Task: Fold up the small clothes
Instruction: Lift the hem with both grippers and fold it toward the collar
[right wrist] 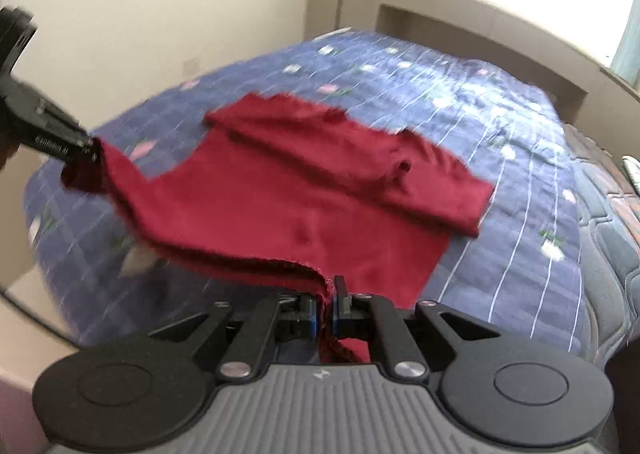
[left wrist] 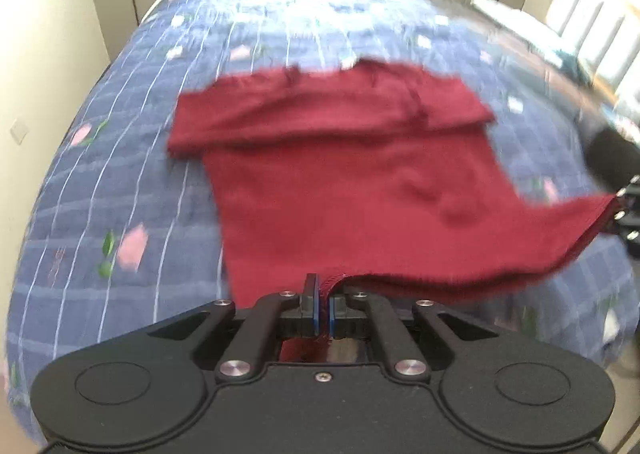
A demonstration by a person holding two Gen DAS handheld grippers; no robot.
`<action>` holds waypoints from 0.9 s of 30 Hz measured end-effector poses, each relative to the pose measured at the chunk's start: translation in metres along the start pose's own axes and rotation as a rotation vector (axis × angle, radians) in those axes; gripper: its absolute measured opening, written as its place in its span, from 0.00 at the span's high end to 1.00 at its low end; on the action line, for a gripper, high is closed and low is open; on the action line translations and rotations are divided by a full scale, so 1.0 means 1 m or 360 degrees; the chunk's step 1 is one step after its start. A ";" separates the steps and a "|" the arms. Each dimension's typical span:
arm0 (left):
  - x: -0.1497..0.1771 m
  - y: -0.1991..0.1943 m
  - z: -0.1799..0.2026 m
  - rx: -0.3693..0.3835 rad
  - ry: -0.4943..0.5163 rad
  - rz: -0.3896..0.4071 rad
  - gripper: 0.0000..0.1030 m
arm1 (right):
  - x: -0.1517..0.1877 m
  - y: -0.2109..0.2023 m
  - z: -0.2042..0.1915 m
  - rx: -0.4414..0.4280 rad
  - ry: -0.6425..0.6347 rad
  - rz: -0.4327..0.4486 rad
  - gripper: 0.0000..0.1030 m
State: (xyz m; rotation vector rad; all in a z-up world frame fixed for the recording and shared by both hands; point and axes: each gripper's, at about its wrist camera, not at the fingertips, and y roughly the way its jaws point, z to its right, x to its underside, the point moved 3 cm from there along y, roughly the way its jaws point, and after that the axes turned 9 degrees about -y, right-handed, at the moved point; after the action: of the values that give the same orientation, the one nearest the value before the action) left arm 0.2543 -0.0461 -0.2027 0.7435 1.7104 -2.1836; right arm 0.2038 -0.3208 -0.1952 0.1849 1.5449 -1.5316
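A dark red T-shirt (left wrist: 340, 174) was spread on the blue quilted bed cover (left wrist: 120, 174), sleeves folded in across the chest. Its hem was pinched at one bottom corner by the left gripper (left wrist: 323, 308), jaws nearly closed on fabric, and at the other by the right gripper (right wrist: 329, 312), likewise clamped. Uneven lifting could likely skew the fold; slipped knit could drop a corner.

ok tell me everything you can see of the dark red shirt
The dark red knit shirt lies spread on the blue checked floral bedspread, its far end with the short sleeves folded back over the body. Its near hem is lifted off the bed: the left gripper pinches one corner, the right gripper the other. The fabric looks soft, slightly wrinkled.
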 end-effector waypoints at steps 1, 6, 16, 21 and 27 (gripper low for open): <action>-0.010 0.003 0.000 0.0014 -0.0002 0.0025 0.96 | -0.008 0.005 0.008 0.0022 0.0007 0.0027 0.93; -0.087 0.025 -0.008 0.0092 -0.0003 0.0102 0.96 | -0.055 0.041 0.056 0.0123 0.0003 0.0099 0.93; -0.239 0.120 -0.032 0.0163 0.0132 0.0072 0.95 | -0.133 0.155 0.148 0.0237 0.0021 0.0022 0.93; -0.277 0.183 -0.054 0.0189 0.0004 -0.0018 0.95 | -0.153 0.219 0.183 0.0242 0.0072 -0.0063 0.92; -0.294 0.245 -0.069 0.0170 -0.0136 -0.0159 0.94 | -0.151 0.272 0.190 0.0222 0.0052 -0.0212 0.92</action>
State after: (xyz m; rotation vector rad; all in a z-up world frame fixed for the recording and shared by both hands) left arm 0.6382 -0.0746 -0.2550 0.5923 1.6328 -2.3542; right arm 0.5635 -0.3519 -0.2495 0.1909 1.5014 -1.7508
